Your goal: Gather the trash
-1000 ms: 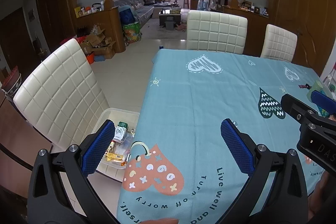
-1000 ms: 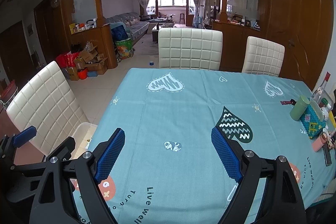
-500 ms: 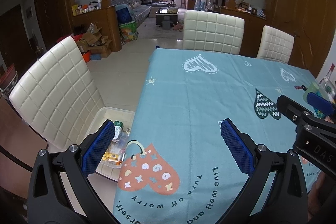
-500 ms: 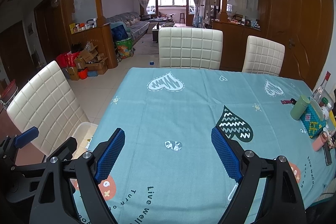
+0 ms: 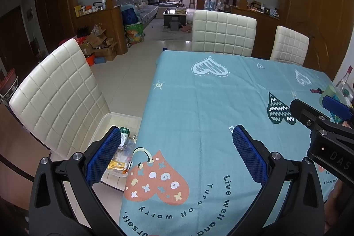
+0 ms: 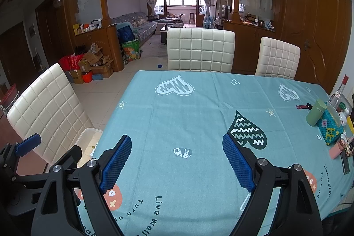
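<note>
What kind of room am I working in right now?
Most likely a home dining area: a table under a teal heart-print tablecloth, white quilted chairs around it, and a living room with a sofa beyond.

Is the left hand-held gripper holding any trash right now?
No. The left hand-held gripper is open with nothing between its blue pads, and the wrappers already lie in the clear plastic bin beside the table.

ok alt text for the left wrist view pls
The left tool, open and empty, hangs over the near left edge of a table under a blue heart-print cloth. Beside the table, by a cream chair, a clear bin holds wrappers; the right tool shows at right.
</note>
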Available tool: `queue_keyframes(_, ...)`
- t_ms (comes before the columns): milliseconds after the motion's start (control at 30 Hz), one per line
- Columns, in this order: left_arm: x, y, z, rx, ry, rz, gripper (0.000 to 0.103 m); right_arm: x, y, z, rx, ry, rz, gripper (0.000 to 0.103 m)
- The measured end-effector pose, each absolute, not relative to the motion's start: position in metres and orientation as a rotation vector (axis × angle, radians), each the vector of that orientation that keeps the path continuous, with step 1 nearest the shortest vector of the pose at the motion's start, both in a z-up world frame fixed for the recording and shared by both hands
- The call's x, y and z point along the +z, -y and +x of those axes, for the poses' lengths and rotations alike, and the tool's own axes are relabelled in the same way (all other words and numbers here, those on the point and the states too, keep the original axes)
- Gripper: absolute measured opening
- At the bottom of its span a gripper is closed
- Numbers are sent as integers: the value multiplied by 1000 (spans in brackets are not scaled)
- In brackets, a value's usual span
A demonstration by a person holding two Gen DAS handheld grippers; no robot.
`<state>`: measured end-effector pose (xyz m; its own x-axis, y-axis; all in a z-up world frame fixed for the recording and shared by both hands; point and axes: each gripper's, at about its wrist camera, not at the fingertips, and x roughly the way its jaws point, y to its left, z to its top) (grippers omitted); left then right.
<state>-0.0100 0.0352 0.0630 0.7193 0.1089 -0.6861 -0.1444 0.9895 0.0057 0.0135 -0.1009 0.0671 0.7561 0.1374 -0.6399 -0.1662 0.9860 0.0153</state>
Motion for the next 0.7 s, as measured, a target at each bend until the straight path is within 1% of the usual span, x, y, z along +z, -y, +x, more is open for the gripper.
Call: queue_keyframes(700, 58, -40, -3, 147, -786, -55, 99, 67, 102, 14, 166, -694, -42, 82)
